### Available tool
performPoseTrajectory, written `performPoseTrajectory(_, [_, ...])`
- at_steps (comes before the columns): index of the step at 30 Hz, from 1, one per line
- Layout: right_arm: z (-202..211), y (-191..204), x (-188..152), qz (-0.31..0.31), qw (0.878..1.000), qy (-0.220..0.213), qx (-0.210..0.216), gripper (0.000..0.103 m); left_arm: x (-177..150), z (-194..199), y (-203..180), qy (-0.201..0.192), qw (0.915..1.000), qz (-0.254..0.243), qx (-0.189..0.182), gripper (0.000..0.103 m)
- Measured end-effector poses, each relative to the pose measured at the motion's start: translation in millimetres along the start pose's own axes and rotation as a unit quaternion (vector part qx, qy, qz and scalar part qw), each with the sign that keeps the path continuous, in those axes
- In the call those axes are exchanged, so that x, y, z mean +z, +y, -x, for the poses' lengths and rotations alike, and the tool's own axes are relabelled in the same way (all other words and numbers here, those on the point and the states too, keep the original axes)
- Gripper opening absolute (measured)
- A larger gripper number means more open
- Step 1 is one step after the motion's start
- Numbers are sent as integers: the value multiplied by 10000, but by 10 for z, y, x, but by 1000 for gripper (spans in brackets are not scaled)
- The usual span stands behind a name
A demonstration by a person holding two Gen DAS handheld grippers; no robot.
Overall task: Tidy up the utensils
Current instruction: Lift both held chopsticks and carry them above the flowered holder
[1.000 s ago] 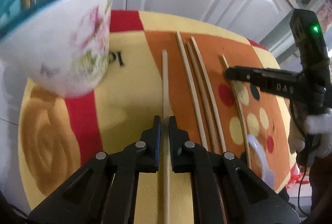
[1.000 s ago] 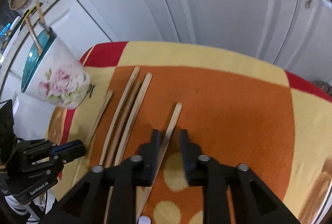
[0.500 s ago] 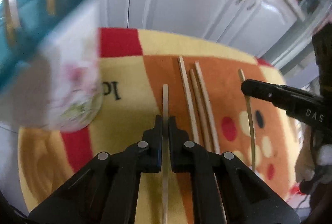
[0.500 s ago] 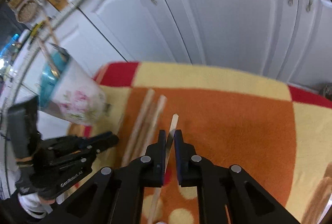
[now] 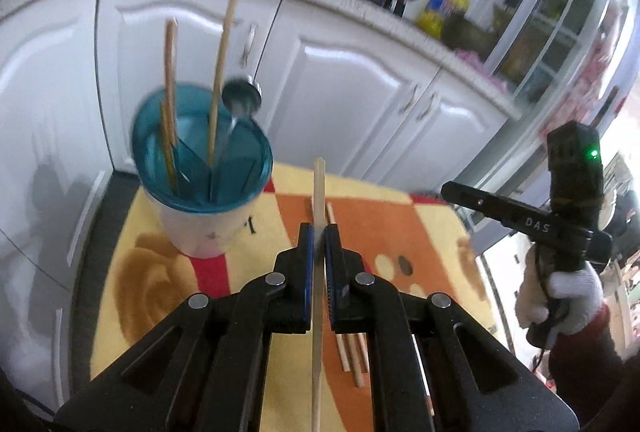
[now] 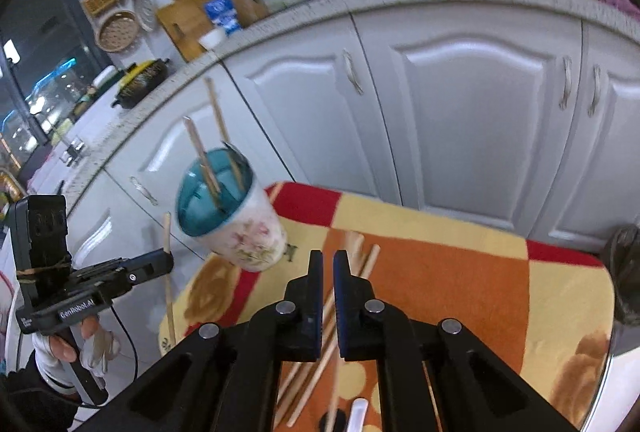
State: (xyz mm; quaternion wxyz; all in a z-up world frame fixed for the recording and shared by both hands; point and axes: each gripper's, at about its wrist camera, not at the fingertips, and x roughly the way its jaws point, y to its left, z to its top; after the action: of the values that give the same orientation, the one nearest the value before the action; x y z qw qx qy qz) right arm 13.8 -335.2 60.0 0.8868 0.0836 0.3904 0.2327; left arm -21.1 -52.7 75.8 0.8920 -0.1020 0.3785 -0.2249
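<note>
Now one chopstick is pinched by each gripper and raised off the mat, ready for the cup.

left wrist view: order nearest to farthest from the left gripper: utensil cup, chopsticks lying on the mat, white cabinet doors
1. chopsticks on the mat: right under the left gripper, slightly to its right.
2. utensil cup: ahead and left, at the mat's far corner.
3. white cabinet doors: behind the mat, farthest.
</note>
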Motion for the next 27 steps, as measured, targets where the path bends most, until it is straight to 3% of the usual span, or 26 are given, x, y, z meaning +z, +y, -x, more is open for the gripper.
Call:
performPoseTrajectory(5, [137,196,76,328,9994,-134,-26,4,76,361,3,-415,9991,-81,20,4])
performPoseTrajectory(9, [-156,151,28,338,9986,361,-202,5,95,440,24,-523,9986,-4,71,4])
performPoseTrajectory(11, [-426,99,-56,327,9965,637,-421,22,87,443,36,-538,9985,29,63,4])
performPoseTrajectory(12, [-534,60,-104,284,9956,772,-443,22,79,432,24,-530,9986,32,61,4])
performPoseTrajectory(16, [-1010,-65,-250,93,9916,1215,-433,22,56,426,26,-507,9987,-4,92,4])
performPoseTrajectory(18, [-1228,-135,-281,57,9883,1370,-669,22,54,417,38,-483,9988,4,106,4])
performPoseTrajectory(19, [-1284,-179,-288,48,9866,1368,-887,22,49,424,40,-485,9988,4,120,4])
performPoseTrajectory(22, [-1283,-316,-314,-280,9877,1345,-747,22,45,421,82,-482,9987,-2,171,4])
performPoseTrajectory(25, [-1393,-344,-336,-102,9832,1539,-978,22,53,357,131,-420,9989,90,169,4])
performPoseTrajectory(27, [-1502,-367,-367,-168,9824,1662,-835,13,54,327,142,-414,9989,146,141,4])
